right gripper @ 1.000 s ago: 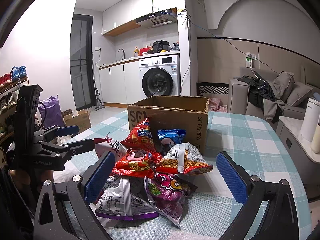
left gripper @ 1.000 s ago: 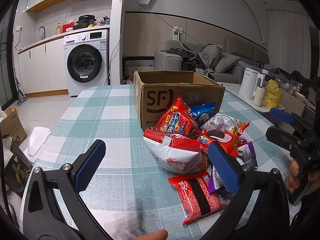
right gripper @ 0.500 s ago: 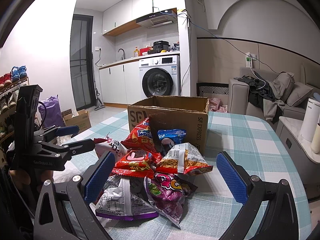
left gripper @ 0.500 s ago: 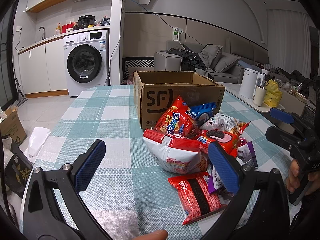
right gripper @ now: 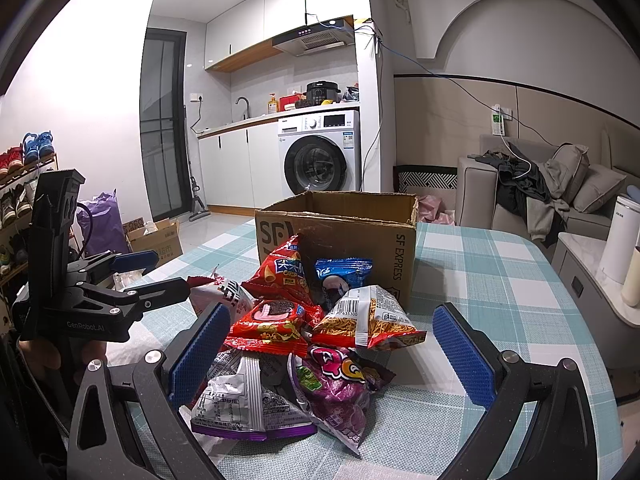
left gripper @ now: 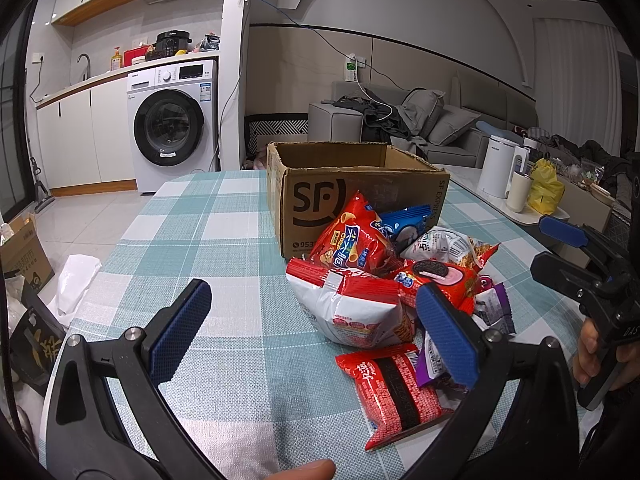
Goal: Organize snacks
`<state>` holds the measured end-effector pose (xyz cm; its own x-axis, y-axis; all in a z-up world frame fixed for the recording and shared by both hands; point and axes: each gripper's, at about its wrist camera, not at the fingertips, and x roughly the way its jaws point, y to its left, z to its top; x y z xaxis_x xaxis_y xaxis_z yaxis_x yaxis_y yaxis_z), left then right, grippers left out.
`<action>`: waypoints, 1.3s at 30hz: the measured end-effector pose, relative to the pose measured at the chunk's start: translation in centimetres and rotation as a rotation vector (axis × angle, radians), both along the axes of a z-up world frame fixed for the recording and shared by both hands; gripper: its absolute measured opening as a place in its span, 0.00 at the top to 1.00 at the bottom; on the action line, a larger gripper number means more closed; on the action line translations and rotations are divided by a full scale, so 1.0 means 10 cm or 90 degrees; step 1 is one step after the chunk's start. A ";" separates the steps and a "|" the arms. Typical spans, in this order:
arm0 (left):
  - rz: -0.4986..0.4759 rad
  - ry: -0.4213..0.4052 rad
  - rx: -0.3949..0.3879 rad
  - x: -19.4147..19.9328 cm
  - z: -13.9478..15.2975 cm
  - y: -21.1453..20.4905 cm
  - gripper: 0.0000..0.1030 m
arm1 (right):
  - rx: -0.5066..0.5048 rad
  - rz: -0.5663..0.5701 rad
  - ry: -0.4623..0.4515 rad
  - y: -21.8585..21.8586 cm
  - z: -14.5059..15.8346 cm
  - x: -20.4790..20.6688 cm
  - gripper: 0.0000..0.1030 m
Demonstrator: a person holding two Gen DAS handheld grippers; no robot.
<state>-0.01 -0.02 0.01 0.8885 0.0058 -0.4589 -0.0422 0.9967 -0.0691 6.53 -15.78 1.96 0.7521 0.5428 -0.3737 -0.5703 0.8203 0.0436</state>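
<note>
A pile of snack bags (left gripper: 384, 280) lies on the checked tablecloth in front of an open cardboard box (left gripper: 356, 184) marked SF. The pile also shows in the right wrist view (right gripper: 312, 336), with the box (right gripper: 340, 232) behind it. My left gripper (left gripper: 316, 336) is open and empty, held above the table left of the pile, near a white and red bag (left gripper: 352, 308) and a flat red packet (left gripper: 396, 392). My right gripper (right gripper: 332, 356) is open and empty, held over a purple bag (right gripper: 336, 384) and a silver bag (right gripper: 244, 400). Each gripper shows in the other's view.
The table (left gripper: 188, 240) is covered by a teal and white checked cloth. A white kettle (left gripper: 500, 172), a cup and a yellow bag stand on a side counter at the right. A washing machine (left gripper: 172, 136) and a sofa stand behind the table.
</note>
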 end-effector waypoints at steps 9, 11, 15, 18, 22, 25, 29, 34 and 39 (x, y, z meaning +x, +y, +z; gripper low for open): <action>0.000 0.000 0.000 0.00 0.00 0.00 0.01 | 0.000 0.000 0.000 -0.01 0.01 0.00 0.00; 0.000 0.000 0.000 0.01 0.00 0.00 0.01 | 0.000 0.000 0.000 -0.01 0.01 0.00 0.00; 0.000 0.000 0.001 0.01 0.00 0.00 0.01 | 0.000 0.000 0.000 0.00 0.00 0.00 0.00; 0.000 -0.001 0.000 0.01 0.00 0.00 0.01 | 0.000 0.000 0.000 0.00 0.00 0.00 0.00; 0.000 -0.001 0.001 0.01 0.00 0.00 0.01 | 0.000 0.000 0.001 0.00 0.00 0.00 0.00; 0.000 0.000 0.001 0.01 -0.01 0.00 0.01 | 0.000 0.000 0.001 0.00 0.00 0.00 0.00; 0.000 0.000 0.001 0.02 -0.01 0.00 0.01 | 0.000 0.000 0.001 0.00 0.00 0.01 0.00; 0.000 0.000 0.001 0.02 -0.01 -0.01 0.01 | -0.001 -0.002 0.004 0.00 0.01 0.00 0.00; 0.003 0.007 0.000 0.03 -0.01 0.01 0.01 | -0.004 -0.012 0.021 -0.01 -0.04 0.06 0.00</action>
